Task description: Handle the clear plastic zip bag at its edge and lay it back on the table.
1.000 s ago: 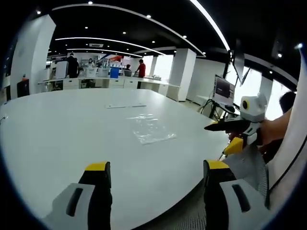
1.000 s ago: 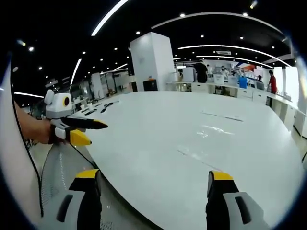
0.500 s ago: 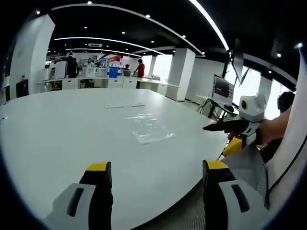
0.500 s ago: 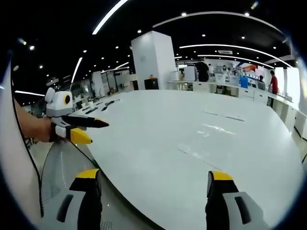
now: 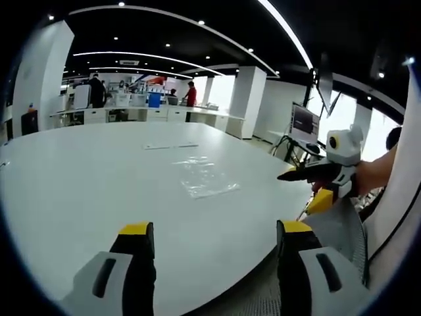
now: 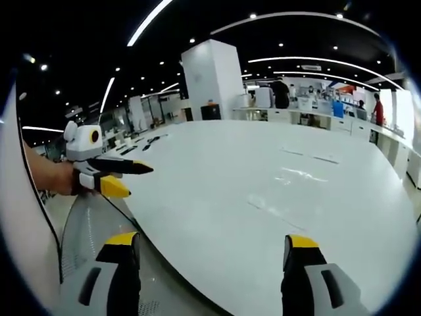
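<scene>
1. Out on the white tabletop [image 5: 79,178], the clear plastic zip bag [image 5: 205,178] lies flat, well inside the curved near edge and apart from both grippers.
2. Beyond the bag, two thin flat strips [image 5: 172,145] lie toward the far side; wide bare surface spreads to its left.
3. Nearest the left view's camera, the left gripper [image 5: 212,232] hangs at the tabletop's near edge, jaws spread wide and empty.
4. At that view's right, the right gripper [image 5: 304,186] is held in a hand off the rim, jaws parted.
5. Seen from its own view, the right gripper [image 6: 212,242] is open over the rim, with the bag [image 6: 299,178] glinting farther out.
</scene>
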Available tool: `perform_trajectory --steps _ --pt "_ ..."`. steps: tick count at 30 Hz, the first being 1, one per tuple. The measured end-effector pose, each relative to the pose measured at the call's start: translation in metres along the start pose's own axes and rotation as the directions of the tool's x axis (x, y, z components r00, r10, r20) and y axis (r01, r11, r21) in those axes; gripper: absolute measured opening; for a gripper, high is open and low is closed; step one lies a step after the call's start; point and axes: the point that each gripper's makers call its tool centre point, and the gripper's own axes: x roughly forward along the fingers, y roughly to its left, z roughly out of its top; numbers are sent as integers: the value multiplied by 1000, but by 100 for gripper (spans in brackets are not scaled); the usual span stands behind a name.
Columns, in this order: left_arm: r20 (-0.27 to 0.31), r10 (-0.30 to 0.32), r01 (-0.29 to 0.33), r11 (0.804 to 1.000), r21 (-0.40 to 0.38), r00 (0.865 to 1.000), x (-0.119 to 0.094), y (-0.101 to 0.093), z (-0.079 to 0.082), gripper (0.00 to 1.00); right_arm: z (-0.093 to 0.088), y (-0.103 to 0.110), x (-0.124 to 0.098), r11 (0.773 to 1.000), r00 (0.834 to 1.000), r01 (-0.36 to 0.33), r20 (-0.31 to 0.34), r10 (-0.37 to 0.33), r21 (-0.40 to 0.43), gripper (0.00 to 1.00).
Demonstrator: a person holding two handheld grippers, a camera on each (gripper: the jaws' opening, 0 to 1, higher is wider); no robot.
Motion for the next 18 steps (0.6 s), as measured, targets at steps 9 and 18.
perform_trajectory --steps 9,18 --pt "8 -2 2 1000 -1 1000 -1 -3 3 74 5 -2 1 1000 1000 -7 -18 7 -25 85" --pt "19 4 -4 1000 6 1000 -2 -5 7 74 12 -25 -1 990 999 22 -29 -26 -142 76"
